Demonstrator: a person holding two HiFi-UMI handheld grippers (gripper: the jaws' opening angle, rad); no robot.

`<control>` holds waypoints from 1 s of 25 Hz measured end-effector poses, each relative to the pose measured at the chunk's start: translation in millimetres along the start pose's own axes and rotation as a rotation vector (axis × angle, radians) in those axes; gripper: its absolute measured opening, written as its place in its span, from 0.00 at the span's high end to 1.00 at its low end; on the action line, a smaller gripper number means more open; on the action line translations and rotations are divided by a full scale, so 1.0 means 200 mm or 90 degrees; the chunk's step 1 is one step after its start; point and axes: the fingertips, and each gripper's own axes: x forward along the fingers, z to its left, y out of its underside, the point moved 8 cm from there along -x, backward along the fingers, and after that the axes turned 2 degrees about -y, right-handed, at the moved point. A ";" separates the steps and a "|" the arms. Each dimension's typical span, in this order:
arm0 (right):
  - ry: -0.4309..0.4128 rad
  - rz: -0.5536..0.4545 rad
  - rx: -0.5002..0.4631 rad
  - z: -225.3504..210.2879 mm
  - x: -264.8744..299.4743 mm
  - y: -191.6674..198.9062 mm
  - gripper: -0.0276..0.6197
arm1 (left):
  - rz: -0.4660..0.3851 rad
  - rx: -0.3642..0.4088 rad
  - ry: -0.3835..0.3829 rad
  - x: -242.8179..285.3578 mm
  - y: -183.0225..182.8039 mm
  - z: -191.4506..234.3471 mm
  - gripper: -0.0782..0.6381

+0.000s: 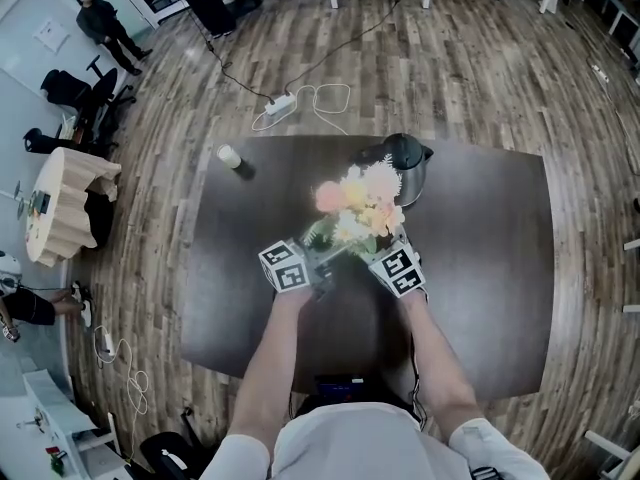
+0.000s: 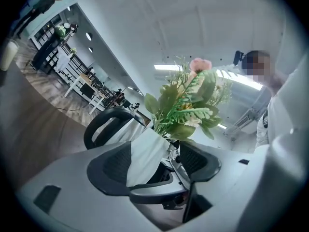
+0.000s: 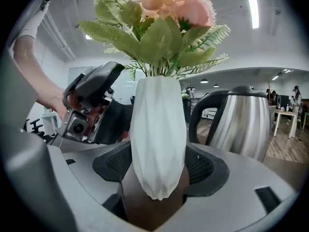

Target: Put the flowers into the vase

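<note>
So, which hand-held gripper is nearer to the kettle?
Right. The right hand-held gripper is just in front of the kettle; the left hand-held gripper is beside it, farther from the kettle.

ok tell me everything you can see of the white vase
The white vase is faceted and matt, narrowing toward its base. It stands upright between the right gripper's pads, which press both its sides. Pink and cream flowers with green leaves fill its mouth. The left gripper's jaws flank it too, apart.
</note>
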 end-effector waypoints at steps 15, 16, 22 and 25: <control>0.000 0.012 0.018 -0.03 -0.03 0.04 0.41 | -0.016 -0.027 -0.010 -0.02 0.04 0.02 0.48; 0.000 0.011 0.021 -0.04 -0.03 0.04 0.41 | -0.019 -0.029 -0.012 -0.02 0.04 0.02 0.48; 0.015 0.005 0.042 -0.03 -0.07 0.07 0.41 | -0.031 -0.033 -0.016 -0.08 0.07 0.02 0.48; 0.025 -0.001 0.066 -0.02 -0.11 0.07 0.41 | -0.044 -0.044 -0.012 -0.10 0.06 -0.02 0.48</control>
